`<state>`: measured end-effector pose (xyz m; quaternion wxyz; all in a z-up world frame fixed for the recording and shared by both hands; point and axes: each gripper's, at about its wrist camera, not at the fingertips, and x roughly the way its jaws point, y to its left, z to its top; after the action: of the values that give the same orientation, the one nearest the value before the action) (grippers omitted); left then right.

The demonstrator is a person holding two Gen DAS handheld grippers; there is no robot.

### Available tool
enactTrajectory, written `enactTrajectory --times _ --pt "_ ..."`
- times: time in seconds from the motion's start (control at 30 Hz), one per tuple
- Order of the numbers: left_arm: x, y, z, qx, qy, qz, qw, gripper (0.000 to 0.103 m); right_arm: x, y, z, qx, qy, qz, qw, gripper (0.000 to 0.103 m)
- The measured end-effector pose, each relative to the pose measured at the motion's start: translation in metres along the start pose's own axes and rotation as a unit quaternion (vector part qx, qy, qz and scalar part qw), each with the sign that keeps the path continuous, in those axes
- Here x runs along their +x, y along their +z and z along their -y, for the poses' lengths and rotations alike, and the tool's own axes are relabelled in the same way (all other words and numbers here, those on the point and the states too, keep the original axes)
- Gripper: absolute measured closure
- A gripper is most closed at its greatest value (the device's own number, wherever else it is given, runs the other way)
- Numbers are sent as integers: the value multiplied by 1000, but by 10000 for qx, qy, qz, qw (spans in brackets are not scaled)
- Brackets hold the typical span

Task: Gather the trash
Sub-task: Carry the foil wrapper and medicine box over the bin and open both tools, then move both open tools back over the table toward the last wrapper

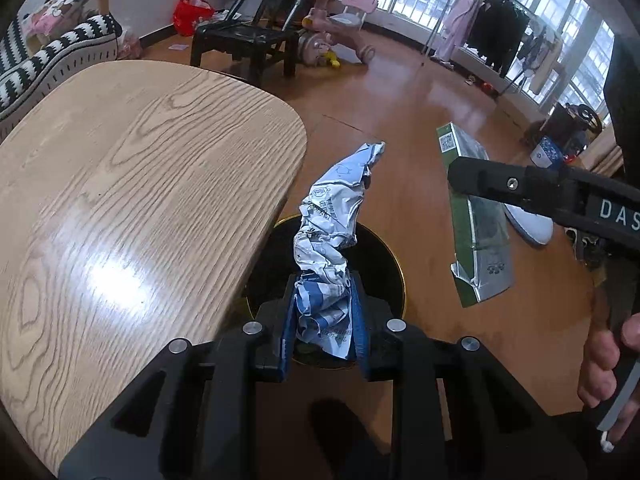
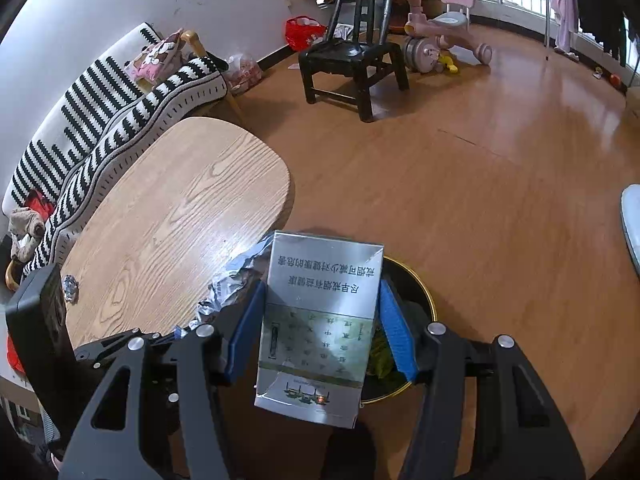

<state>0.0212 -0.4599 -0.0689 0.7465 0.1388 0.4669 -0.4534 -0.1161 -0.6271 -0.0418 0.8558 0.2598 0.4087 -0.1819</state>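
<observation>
We grip the crumpled wrapper (image 1: 326, 256) in our left gripper (image 1: 325, 312) jaws, the flattened carton (image 2: 320, 320) in our right gripper (image 2: 320, 330); the bin (image 1: 384, 264) lies directly beneath, carton's long axis toward twelve o'clock.

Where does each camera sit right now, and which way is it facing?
Left wrist: on the left hand-held gripper, facing down at the crumpled wrapper it grips above the bin; a hand shows at the right.
Right wrist: on the right hand-held gripper, facing down at the carton it clamps.
Shared: bin, wooden table, black chair, wrapper, carton.
</observation>
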Motion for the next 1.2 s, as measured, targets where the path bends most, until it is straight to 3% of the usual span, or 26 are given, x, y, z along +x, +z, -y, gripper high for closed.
enactTrajectory --times 0.43,0.47,0.53,0.57,0.6,0.73,0.93,1.2 --pt "5 2 4 -54 -115 122 9998 78 0 4 4 79 -51 31 10000 46" --pt "5 2 4 -56 -136 120 9998 76 0 4 4 88 -58 32 9999 46" --pt "7 3 5 -60 -139 99 9998 60 -1 3 4 113 -86 43 9999 44" --pt "7 3 6 -56 -104 108 9999 43 -2 3 5 131 -136 64 9998 41" --pt "7 4 7 -25 -57 147 9999 38 -3 2 3 139 -155 84 9997 36" --pt "6 5 9 10 -47 170 9998 36 -6 3 3 128 -141 143 9997 34" --pt "-6 3 6 -39 77 316 9995 20 -6 4 -4 59 -130 181 9997 27" --pt "-46 -9 -21 -216 655 596 9958 12 -2 6 -32 -258 15 192 9995 21"
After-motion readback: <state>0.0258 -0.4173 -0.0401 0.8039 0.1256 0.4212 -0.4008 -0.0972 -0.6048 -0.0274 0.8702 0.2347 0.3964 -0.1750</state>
